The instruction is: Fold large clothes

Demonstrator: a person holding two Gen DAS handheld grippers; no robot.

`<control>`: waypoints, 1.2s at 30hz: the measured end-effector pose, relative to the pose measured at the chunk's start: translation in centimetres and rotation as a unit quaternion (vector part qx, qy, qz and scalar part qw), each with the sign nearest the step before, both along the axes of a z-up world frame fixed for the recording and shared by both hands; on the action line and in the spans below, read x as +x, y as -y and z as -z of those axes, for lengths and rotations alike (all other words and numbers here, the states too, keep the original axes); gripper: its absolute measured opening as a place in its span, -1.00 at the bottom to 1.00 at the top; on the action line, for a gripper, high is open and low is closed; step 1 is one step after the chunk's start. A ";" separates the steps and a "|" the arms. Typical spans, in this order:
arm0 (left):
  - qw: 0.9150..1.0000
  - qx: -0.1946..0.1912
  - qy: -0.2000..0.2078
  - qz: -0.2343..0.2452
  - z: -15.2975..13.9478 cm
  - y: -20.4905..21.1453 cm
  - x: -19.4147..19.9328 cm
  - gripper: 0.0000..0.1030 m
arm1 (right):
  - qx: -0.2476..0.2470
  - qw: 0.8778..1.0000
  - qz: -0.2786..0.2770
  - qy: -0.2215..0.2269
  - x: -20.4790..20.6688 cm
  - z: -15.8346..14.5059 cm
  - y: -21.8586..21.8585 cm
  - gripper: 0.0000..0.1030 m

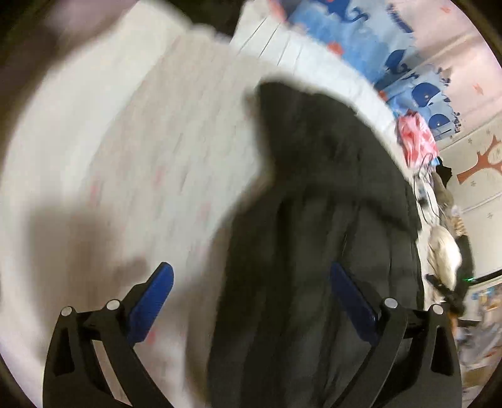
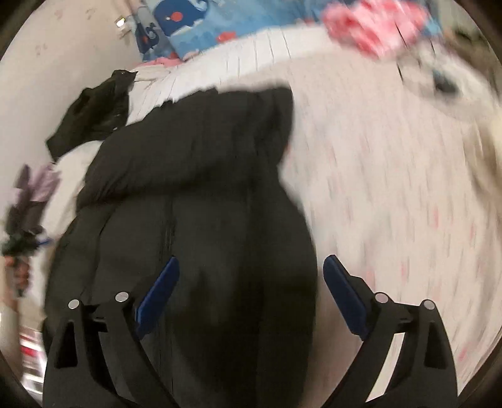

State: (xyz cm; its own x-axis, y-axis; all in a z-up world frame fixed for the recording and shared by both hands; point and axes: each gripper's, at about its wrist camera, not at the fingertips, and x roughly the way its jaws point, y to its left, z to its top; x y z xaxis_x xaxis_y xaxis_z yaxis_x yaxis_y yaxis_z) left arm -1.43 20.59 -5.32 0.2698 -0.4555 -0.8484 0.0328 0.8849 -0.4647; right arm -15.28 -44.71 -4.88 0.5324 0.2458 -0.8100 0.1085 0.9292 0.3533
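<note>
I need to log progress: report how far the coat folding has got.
Done: the black padded coat lies spread on the white bedsheet, one part already laid across its top. In hand: nothing; the left tongs and right tongs are open above it. Left: the remaining folds; a smaller dark garment waits beyond.

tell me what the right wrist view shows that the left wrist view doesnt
Only the right wrist view shows a small black garment lying apart near the wall, and the right gripper, open over the coat. Only the left wrist view shows the tree decoration on the wall and the left gripper, open with nothing held. Both show the big black coat on the pale bedsheet, the blue whale pillow and the pink cloth.
</note>
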 end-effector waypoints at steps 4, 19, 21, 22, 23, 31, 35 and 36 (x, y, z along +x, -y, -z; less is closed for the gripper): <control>0.997 -0.062 -0.052 0.008 3.5 -1.0 -6.0 0.85 | 0.083 0.996 -0.007 -0.015 -5.5 2.4 -0.4 0.74; 0.994 -0.071 -0.061 0.048 3.1 5.5 -12.1 -0.34 | 0.252 0.968 -0.002 0.019 -10.6 4.7 -0.7 -0.70; 0.996 -0.069 -0.050 0.036 1.9 5.6 -12.0 -0.56 | 0.264 0.963 0.006 0.053 -10.7 3.4 -1.0 -0.84; 0.996 -0.073 -0.040 0.035 1.0 5.7 -12.0 -0.67 | 0.283 0.956 0.004 0.082 -11.1 2.2 -1.0 -0.87; 0.995 -0.088 -0.023 0.032 -0.5 5.7 -12.2 -0.70 | 0.294 0.950 0.002 0.107 -11.1 0.7 -1.0 -0.88; 0.983 -0.156 0.082 0.044 -11.6 3.5 -15.4 -0.79 | 0.315 0.919 -0.057 0.232 -14.3 -11.3 -1.4 -0.90; 0.980 -0.144 0.068 0.116 -12.9 0.9 -20.1 -0.76 | 0.260 0.941 -0.133 0.170 -19.2 -11.8 -2.6 -0.80; 0.980 -0.125 0.059 0.140 -12.4 0.4 -21.2 -0.65 | 0.237 0.951 -0.137 0.146 -20.2 -11.0 -2.3 -0.66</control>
State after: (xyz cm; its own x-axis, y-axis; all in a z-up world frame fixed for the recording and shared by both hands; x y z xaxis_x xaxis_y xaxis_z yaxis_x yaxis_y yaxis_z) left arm -22.64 20.15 7.13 0.1940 -0.7156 -0.6710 0.3249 0.6922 -0.6444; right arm -35.45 -42.38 6.17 0.5809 0.7084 -0.4010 -0.2811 0.6369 0.7179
